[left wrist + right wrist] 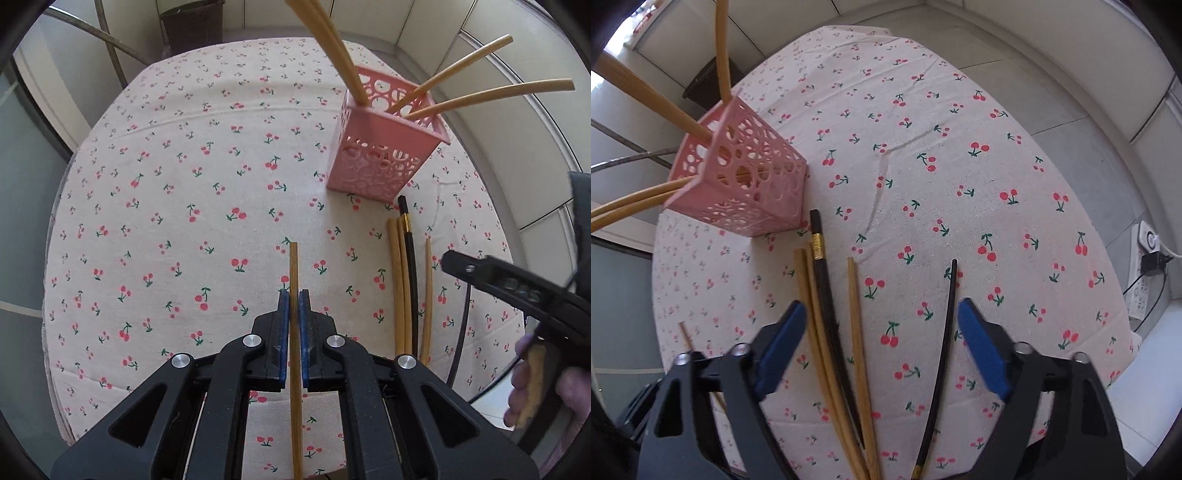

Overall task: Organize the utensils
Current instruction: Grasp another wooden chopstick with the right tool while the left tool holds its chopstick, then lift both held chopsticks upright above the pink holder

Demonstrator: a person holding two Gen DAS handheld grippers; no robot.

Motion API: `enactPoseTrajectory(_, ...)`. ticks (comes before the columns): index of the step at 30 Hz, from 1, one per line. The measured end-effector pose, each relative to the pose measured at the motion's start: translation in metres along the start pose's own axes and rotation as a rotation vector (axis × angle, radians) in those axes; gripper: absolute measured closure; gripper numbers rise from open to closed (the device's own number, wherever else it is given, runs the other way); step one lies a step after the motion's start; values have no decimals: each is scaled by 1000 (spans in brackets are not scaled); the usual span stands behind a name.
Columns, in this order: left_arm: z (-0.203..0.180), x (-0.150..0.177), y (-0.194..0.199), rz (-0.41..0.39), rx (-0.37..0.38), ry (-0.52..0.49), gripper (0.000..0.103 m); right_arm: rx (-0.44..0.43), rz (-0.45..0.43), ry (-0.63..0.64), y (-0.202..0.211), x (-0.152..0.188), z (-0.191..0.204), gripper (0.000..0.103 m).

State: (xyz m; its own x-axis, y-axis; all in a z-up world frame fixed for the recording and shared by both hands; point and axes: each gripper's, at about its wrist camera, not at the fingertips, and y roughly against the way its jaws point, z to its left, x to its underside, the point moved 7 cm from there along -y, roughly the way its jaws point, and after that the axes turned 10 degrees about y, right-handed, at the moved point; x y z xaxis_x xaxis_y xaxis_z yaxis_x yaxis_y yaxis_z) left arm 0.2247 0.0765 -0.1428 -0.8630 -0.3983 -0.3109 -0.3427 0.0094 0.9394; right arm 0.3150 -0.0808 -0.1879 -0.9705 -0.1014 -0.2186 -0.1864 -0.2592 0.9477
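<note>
Bamboo chopstick (294, 332) is clamped between the blue pads of the left hand-held gripper (294, 299), its tip projecting forward above the cherry-print tablecloth (177, 206). Ahead and to the right, a pink perforated holder (384, 147) stands on the counter with four bamboo chopsticks leaning out of it. Near its base lie loose bamboo chopsticks (820, 332) and a black chopstick (827, 295) side by side; a second black chopstick (943, 332) lies apart. The right hand-held gripper (882, 325) hovers over them, jaws spread wide, grasping nothing.

Perforated pink plastic holder (384, 147); matt wood chopsticks (858, 343); cotton tablecloth (960, 110).
</note>
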Motion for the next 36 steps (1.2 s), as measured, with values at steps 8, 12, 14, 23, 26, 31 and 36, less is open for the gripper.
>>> enactPoseTrajectory(8,12,-13,3,-10,2,-1,98,54,21,29,-22,-5,4,50)
enactPoseTrajectory(12,16,-12,5,-14,-1,3,98,101,-2,89,-25,-8,12,66)
enactPoseTrajectory(14,16,-12,5,-17,-3,6,98,138,-15,114,-26,-9,14,75)
enactPoseTrajectory(23,16,-15,11,-50,5,8,98,166,-77,140,-22,-12,20,98)
enactPoseTrajectory(26,16,-19,20,-91,15,11,98,129,-129,132,-6,-17,18,98)
enactPoseTrajectory(31,16,-25,40,-166,35,16,98,64,-239,123,40,-21,17,98)
enactPoseTrajectory(36,12,-27,61,-224,50,13,98,9,-335,113,84,-19,15,98)
